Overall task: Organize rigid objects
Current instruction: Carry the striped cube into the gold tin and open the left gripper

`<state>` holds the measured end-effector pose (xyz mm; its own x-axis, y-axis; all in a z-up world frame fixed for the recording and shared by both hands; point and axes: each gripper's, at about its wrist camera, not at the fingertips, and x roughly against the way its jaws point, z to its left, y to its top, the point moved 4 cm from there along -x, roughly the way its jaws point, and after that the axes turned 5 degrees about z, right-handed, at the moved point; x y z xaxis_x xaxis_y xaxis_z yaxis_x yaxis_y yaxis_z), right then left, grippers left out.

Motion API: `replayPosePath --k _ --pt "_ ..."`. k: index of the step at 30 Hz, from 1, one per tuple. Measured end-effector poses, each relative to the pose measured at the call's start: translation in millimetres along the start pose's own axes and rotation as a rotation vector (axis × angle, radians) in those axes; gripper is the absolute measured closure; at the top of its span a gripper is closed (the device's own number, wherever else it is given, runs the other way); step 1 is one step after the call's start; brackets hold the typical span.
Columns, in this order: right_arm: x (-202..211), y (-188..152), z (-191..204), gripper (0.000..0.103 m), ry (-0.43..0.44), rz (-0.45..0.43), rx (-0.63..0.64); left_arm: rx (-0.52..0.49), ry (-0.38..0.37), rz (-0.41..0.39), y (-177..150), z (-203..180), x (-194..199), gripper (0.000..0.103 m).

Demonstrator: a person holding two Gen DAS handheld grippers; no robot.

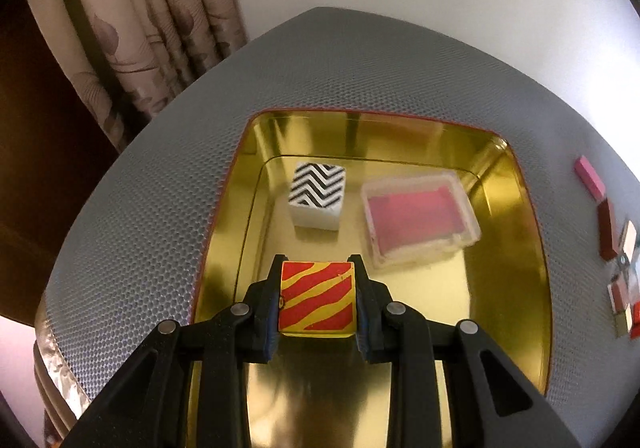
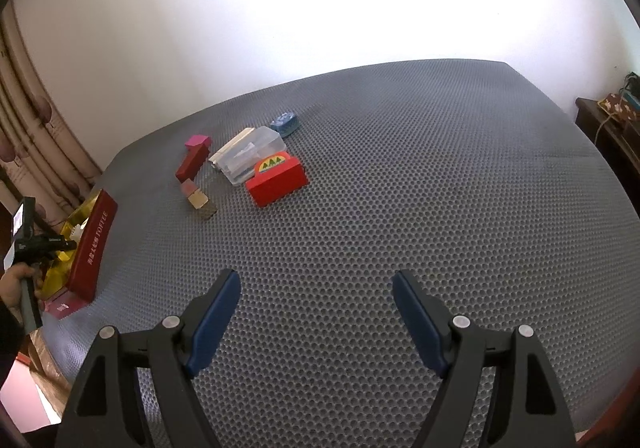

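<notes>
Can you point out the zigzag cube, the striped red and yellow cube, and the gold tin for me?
zigzag cube (image 1: pixel 318 183), left wrist view, its patterned top.
red and yellow cube (image 1: pixel 317 296), left wrist view, its striped face.
gold tin (image 1: pixel 516 248), left wrist view, its bare floor.

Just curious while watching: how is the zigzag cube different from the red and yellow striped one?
The zigzag cube is black and white; the striped cube is red and yellow. The zigzag cube sits free on the gold tin's floor; the striped cube is clamped in the left gripper above it. Both look similar in shape and size.

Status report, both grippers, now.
Left hand-held gripper shut on striped block, over gold tin. Right hand-held gripper open, empty. Zigzag cube, clear box already in tin.
</notes>
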<state>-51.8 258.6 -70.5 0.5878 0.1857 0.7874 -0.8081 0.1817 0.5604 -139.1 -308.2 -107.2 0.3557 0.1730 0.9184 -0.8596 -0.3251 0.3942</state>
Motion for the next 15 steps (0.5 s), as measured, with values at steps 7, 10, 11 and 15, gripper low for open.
replayPosePath --k 7,10,11,15 --pt "-0.4 -0.9 4.0 0.022 0.005 0.006 0.014 0.046 0.003 0.031 10.2 9.7 -8.4 0.077" --pt "-1.8 -1.0 1.4 0.022 0.004 0.011 0.005 0.043 0.005 0.031 10.0 8.7 -7.4 0.077" --pt "-2.4 -1.0 0.6 0.022 0.004 0.014 0.003 0.038 0.007 0.032 9.8 7.8 -7.4 0.077" --pt "-3.1 -2.7 0.2 0.022 0.007 0.020 0.004 0.036 0.005 0.035 10.7 6.9 -7.4 0.076"
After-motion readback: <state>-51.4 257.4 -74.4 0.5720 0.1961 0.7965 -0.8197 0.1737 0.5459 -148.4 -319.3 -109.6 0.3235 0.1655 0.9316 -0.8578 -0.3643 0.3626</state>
